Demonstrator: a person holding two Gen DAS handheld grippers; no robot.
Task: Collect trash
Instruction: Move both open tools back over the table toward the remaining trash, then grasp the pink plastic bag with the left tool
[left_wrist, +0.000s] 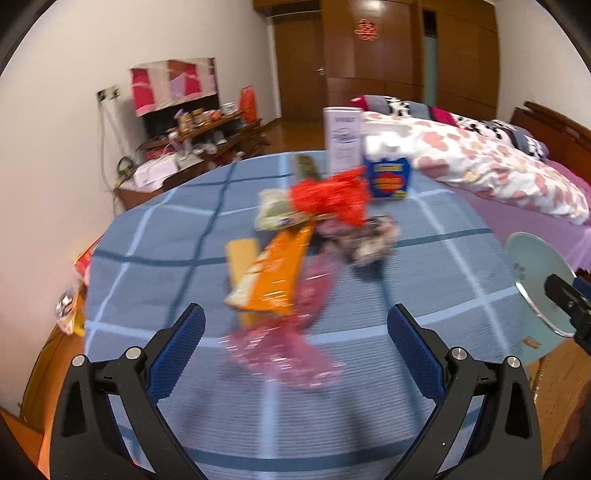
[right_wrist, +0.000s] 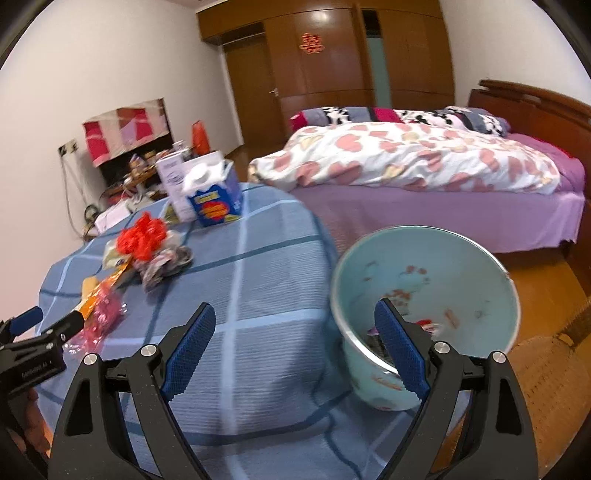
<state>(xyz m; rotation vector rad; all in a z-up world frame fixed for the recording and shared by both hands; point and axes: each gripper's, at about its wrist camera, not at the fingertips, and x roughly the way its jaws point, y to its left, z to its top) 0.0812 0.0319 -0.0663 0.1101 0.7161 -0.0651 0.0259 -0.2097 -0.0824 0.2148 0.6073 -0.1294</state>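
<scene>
A heap of wrappers lies on the blue checked tablecloth (left_wrist: 147, 258): a pink cellophane wrapper (left_wrist: 288, 354), an orange snack bag (left_wrist: 277, 273), a red wrapper (left_wrist: 328, 197) and a crumpled patterned wrapper (left_wrist: 369, 236). My left gripper (left_wrist: 295, 314) hovers open just short of the pink wrapper, holding nothing. My right gripper (right_wrist: 295, 308) is open and empty, straddling the table edge and the rim of a pale blue bin (right_wrist: 443, 258). The bin holds a few scraps. In the right wrist view the red wrapper (right_wrist: 142, 236) and the left gripper (right_wrist: 55, 319) show at the left.
A blue tissue box (left_wrist: 388, 177) and a tall white box (left_wrist: 343, 136) stand at the table's far side. A bed with a heart-print quilt (right_wrist: 406, 158) lies behind the bin. A cluttered low cabinet (left_wrist: 192, 144) lines the left wall. The bin (left_wrist: 532, 266) sits right of the table.
</scene>
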